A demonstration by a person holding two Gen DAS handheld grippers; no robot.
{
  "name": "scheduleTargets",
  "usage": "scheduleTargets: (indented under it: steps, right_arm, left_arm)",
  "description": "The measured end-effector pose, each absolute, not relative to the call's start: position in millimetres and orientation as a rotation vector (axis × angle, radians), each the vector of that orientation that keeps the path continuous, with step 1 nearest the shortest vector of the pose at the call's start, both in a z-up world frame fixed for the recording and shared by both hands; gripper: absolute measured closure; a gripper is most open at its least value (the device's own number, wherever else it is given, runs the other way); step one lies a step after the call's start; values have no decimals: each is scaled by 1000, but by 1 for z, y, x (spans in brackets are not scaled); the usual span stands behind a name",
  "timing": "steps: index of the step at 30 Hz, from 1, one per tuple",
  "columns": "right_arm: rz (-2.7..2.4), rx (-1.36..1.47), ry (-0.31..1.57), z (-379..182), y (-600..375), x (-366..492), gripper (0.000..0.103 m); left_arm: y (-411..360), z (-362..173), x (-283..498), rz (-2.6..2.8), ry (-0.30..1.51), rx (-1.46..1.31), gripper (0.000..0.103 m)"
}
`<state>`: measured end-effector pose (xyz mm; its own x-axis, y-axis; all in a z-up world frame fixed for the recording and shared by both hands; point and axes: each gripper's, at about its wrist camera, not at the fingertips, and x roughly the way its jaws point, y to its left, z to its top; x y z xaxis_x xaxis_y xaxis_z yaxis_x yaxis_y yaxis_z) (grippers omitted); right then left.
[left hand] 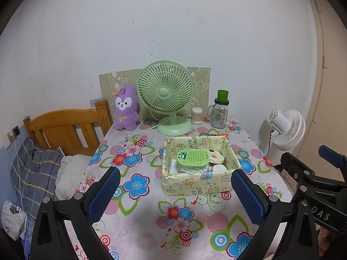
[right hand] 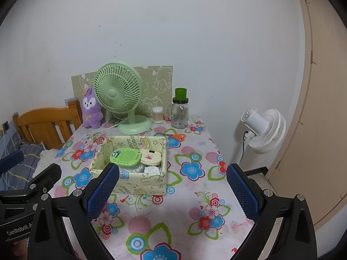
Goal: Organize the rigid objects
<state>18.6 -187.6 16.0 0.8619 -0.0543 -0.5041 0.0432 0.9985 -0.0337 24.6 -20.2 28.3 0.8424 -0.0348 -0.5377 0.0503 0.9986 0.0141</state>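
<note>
A plain white wall backs a counter (left hand: 138,197) draped in a floral cloth of blue, red and pink blooms, with a wooden bed headboard (left hand: 65,127) to its left. Along the far edge I see a purple plush rabbit (left hand: 126,108), a pale green desk fan (left hand: 166,93), a clear tub of cotton swabs (left hand: 197,115) and a glass mug-jar with a green cap (left hand: 220,110); orange-handled scissors (right hand: 176,136) lie just behind the box. At mid-counter stands a pale yellow cartoon-print fabric box (left hand: 195,183), holding a green perforated plastic case with a panda face (left hand: 192,157), a round cream compact (left hand: 214,157) beside it, and white items beneath that I cannot identify. My left hand-held gripper (left hand: 175,197) hovers above the counter in front of the box, blue pads spread wide, holding nothing. My right hand-held gripper (right hand: 172,191) hovers likewise, jaws apart and empty. A white standing fan (right hand: 263,130) stands on the floor to the right.
</note>
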Motion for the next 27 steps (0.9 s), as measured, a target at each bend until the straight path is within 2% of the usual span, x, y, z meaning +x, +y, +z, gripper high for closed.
scheduleTargets:
  steps: [27]
  right_arm:
    - [-52,-13,534,14,-189,28,3]
  left_arm:
    - [-23,27,34,-52,570,39,0]
